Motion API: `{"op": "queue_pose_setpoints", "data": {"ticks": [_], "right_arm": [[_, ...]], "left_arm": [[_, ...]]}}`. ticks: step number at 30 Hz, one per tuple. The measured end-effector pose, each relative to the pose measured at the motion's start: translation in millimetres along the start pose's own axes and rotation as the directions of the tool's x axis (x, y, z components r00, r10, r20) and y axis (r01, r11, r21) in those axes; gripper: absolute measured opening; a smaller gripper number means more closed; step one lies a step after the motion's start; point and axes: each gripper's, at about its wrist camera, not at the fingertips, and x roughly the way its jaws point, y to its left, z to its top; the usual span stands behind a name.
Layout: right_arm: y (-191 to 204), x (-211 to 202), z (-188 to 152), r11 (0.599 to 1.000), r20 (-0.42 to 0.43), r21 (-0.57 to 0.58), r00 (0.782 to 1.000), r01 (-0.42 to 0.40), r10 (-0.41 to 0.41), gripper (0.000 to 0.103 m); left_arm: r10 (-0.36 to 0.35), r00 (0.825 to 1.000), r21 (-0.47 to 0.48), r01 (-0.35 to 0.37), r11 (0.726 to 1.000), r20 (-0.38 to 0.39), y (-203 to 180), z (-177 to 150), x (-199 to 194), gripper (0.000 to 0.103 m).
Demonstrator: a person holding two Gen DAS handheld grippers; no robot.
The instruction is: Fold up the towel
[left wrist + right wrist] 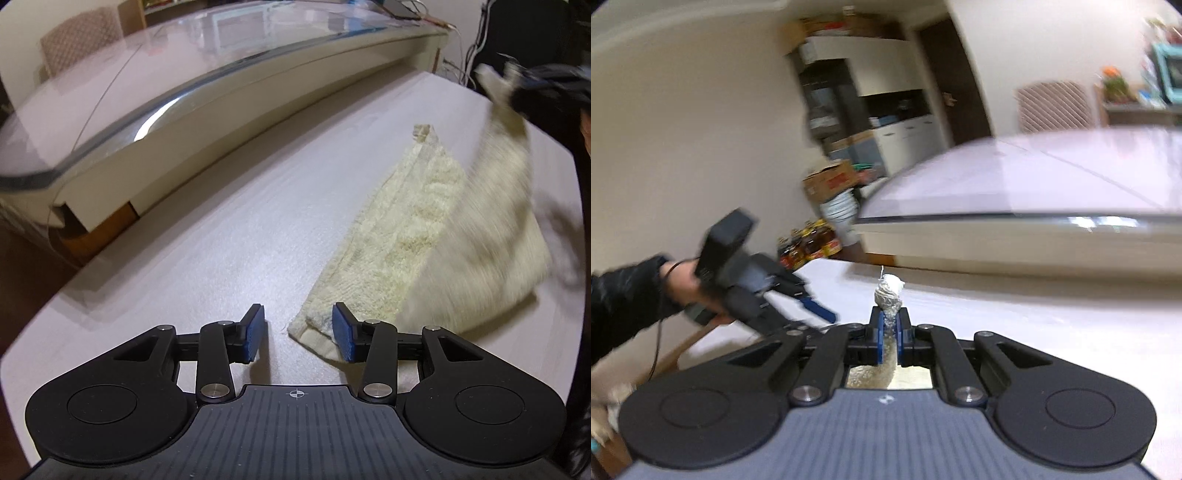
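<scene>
A pale yellow towel lies on the white table, its right part lifted and blurred. My left gripper is open low over the table, and the towel's near corner lies between its blue pads, close to the right one. At the upper right, my right gripper holds the far corner up in the air. In the right wrist view the right gripper is shut on a bunched towel corner that sticks out past the pads. The left gripper shows there at the left, held by a hand in a black sleeve.
A glass-topped table runs along the far side of the white table, higher than it. A patterned chair stands behind it. Boxes and bottles sit on the floor by the wall. The white table's bare surface stretches left of the towel.
</scene>
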Motion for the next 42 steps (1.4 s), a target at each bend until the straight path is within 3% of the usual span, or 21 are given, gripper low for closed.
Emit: {"op": "queue_pose_setpoints", "data": {"ticks": [10,24,33,42], "right_arm": [[-55,2,-19,0.984,-0.032,0.176,0.999,0.032,-0.027,0.007],[-92,4,-28,0.934,-0.042,0.347,0.997,0.082,-0.071,0.007],[-97,20,-27,0.919,-0.080,0.371,0.991,0.130,-0.108,0.007],[-93,30,-30,0.930,-0.135,0.313,0.979,0.190,-0.155,0.008]], "left_arm": [[0.039,0.999,0.039,-0.039,0.998,-0.008,-7,3,0,0.047],[0.114,0.991,0.060,-0.118,0.991,0.077,-8,16,-19,0.046],[0.044,0.990,0.118,-0.059,0.991,0.132,-37,15,-37,0.046],[0.048,0.992,0.122,-0.062,0.991,0.113,-56,6,-29,0.047]]}}
